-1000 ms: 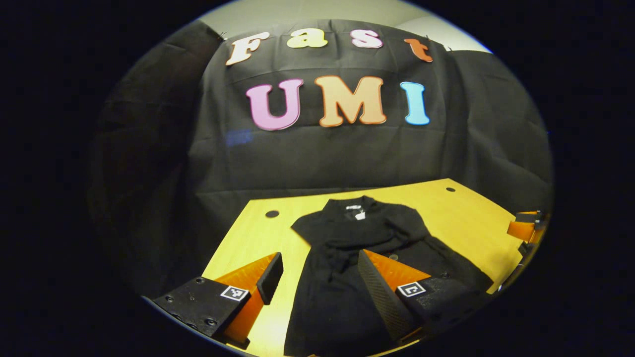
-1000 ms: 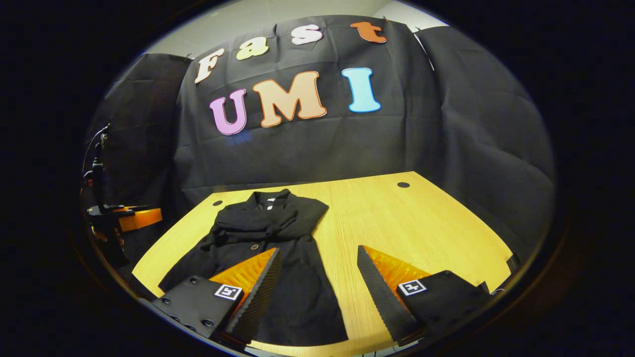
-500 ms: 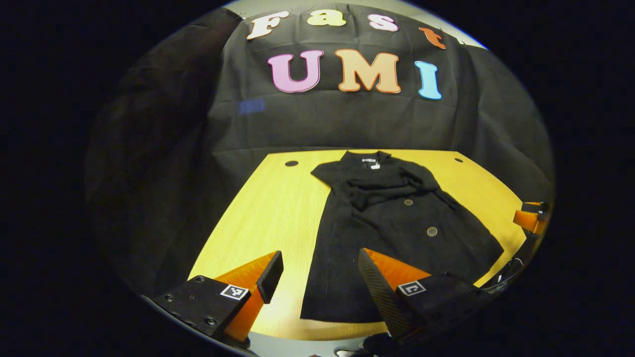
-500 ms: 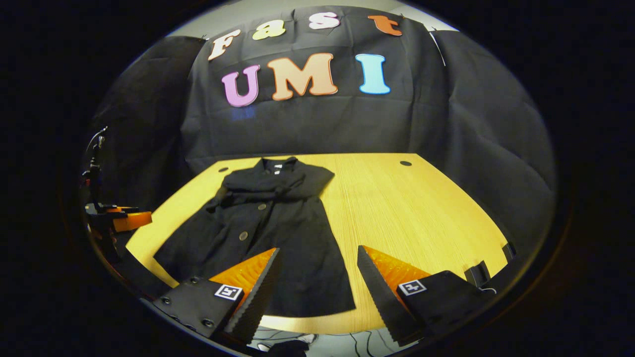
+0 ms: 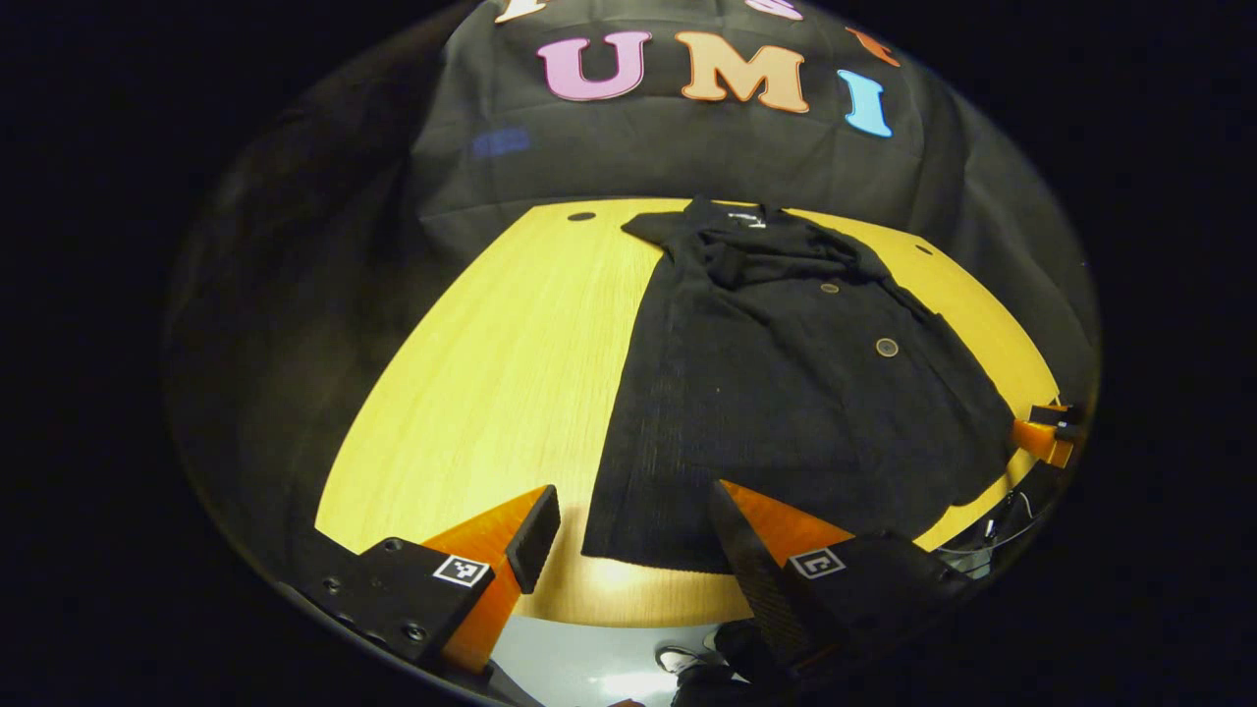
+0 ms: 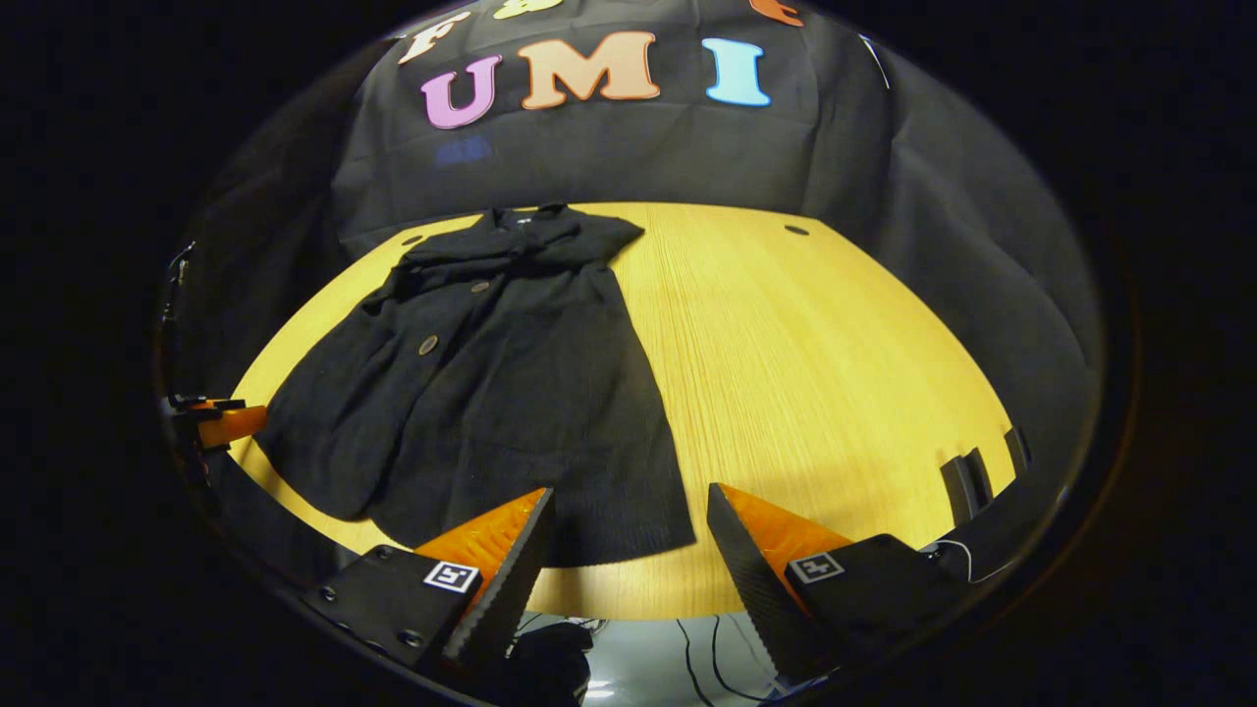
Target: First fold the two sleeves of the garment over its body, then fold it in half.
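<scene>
A black garment (image 5: 776,383) is lying flat on the yellow worktop (image 5: 491,373), its collar toward the booth wall and its hem (image 6: 609,535) near the worktop's front edge. Both sleeves are lying folded across its chest, just below the collar. The left claw (image 5: 628,540) is hovering released above the hem's corner, holding nothing. The right claw (image 6: 628,545) is hanging released over the opposite hem corner, one finger over the cloth, the other over bare wood beside the garment. Two buttons (image 5: 887,347) are showing on the garment's front.
</scene>
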### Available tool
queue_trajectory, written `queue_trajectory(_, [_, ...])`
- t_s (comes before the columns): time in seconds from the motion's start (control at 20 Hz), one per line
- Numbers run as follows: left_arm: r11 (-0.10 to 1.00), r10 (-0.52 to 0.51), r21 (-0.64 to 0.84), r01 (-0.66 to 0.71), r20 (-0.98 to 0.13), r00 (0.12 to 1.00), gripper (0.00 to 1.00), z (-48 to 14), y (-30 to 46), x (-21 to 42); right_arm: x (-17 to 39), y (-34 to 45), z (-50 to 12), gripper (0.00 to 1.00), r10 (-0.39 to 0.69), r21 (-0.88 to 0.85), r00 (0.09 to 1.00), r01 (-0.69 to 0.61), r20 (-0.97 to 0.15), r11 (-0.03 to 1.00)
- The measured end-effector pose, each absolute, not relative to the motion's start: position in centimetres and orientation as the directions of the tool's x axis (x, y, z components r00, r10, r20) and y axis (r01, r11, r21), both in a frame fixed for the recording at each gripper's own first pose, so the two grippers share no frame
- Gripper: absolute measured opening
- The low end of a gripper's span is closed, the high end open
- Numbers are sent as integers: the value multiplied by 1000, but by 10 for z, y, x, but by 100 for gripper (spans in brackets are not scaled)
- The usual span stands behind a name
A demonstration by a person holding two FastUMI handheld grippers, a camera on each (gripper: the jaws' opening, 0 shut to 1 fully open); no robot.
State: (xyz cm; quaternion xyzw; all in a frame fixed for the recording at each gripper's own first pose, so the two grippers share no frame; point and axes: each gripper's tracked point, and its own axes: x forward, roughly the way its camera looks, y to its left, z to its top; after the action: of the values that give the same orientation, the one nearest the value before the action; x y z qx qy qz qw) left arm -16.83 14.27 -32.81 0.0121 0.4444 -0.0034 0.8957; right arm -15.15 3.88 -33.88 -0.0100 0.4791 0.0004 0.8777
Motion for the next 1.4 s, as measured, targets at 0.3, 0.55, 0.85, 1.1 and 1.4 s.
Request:
queue_trajectory(0.3, [998, -47, -9, 66, -793, 607, 88, -332, 125, -175, -160, 59, -350, 55, 66, 27, 488, -86, -870, 996])
queue_trajectory(0.55, [992, -128, -90, 93, -778, 615, 4, -330, 105, -171, -160, 66, -348, 7, 94, 39, 474, -126, -876, 991])
queue_trajectory(0.85, [988, -150, -138, 64, -807, 571, 0, -315, 96, -163, -141, 68, -327, 3, 151, 114, 522, -103, -840, 988])
queue_trajectory(1.1, [981, -190, -168, 99, -717, 670, 0, -260, 71, -108, -93, 80, -277, 2, 229, 148, 636, -179, -737, 973])
queue_trajectory(1.4, [973, -207, -212, 90, -632, 747, 0, -216, 65, -48, -44, 97, -232, 2, 293, 184, 688, -230, -664, 956])
